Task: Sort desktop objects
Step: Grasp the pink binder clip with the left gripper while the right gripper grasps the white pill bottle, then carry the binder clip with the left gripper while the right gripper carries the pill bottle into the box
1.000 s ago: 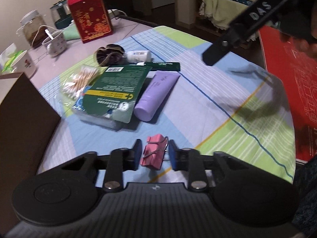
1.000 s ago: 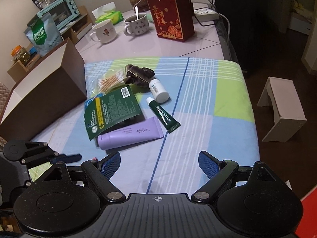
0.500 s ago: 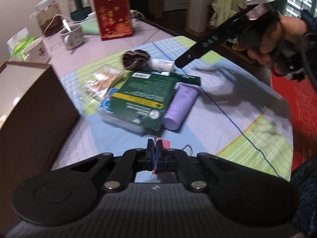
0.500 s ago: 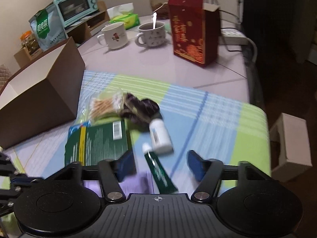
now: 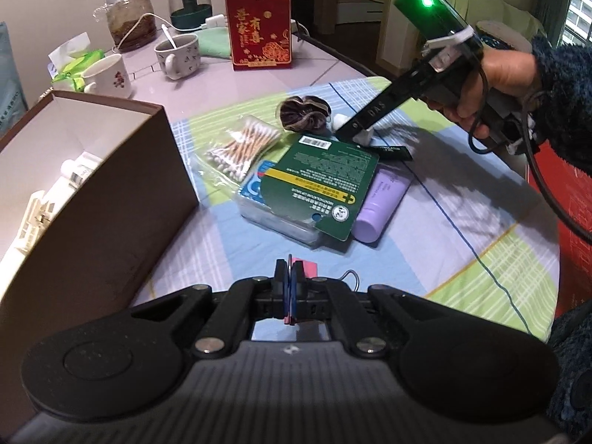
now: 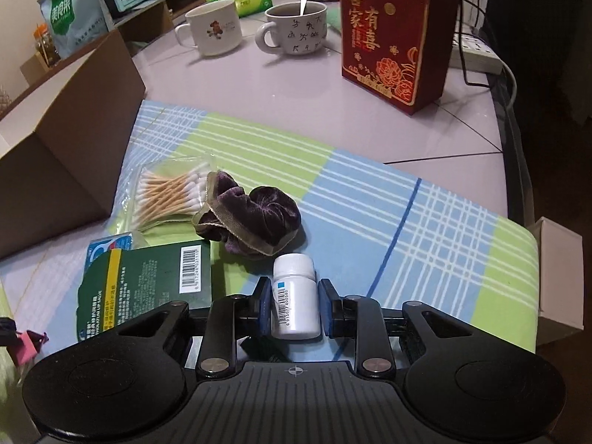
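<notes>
At lower centre, our left gripper is clenched on the pink binder clip, mostly hidden. Our right gripper sits around the white bottle, pads barely apart from it; beyond lies the scrunchie.

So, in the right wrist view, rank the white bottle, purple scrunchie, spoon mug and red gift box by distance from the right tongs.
1. White bottle: lying between the right tongs.
2. Purple scrunchie: just beyond, slightly left.
3. Red gift box: far right, on bare table.
4. Spoon mug: far centre; close to the box, hard to rank apart.
</notes>
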Tool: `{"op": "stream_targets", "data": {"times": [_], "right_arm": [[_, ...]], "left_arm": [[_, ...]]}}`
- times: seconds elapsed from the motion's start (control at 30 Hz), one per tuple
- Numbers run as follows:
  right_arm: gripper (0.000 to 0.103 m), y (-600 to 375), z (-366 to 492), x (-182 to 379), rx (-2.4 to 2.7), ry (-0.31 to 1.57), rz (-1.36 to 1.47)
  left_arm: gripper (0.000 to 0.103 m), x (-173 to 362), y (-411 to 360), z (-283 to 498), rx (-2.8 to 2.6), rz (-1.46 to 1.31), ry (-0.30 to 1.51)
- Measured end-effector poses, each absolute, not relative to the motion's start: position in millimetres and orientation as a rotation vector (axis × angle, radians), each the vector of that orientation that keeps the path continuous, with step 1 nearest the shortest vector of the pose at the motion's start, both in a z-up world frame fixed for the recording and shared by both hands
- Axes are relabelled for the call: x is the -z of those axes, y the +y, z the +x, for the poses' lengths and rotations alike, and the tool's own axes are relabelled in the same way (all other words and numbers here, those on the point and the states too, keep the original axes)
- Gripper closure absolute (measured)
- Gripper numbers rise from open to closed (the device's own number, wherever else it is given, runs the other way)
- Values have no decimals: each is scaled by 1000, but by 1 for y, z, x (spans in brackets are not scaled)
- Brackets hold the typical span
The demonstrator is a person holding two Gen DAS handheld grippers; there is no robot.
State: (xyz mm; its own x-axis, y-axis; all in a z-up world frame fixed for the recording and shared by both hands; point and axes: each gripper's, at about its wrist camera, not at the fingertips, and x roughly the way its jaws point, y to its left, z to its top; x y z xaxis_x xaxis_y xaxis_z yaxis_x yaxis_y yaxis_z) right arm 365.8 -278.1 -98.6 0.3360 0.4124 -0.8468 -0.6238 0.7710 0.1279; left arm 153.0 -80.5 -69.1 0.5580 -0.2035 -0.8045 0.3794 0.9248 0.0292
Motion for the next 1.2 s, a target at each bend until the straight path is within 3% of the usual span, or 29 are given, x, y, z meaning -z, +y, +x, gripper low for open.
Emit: {"op": "stream_targets", "data": {"times": [0.27, 0.63, 1.2], "right_arm": [[77, -301, 326, 38, -745, 964, -57], [77, -270, 269, -5, -851, 949, -45], [77, -108, 231, -56, -1028, 821, -73]], "left_arm": [[103, 34, -66, 133, 321, 198, 831], [103, -17, -14, 98, 230, 171, 767], [103, -82, 135, 92, 107, 292, 680]]}}
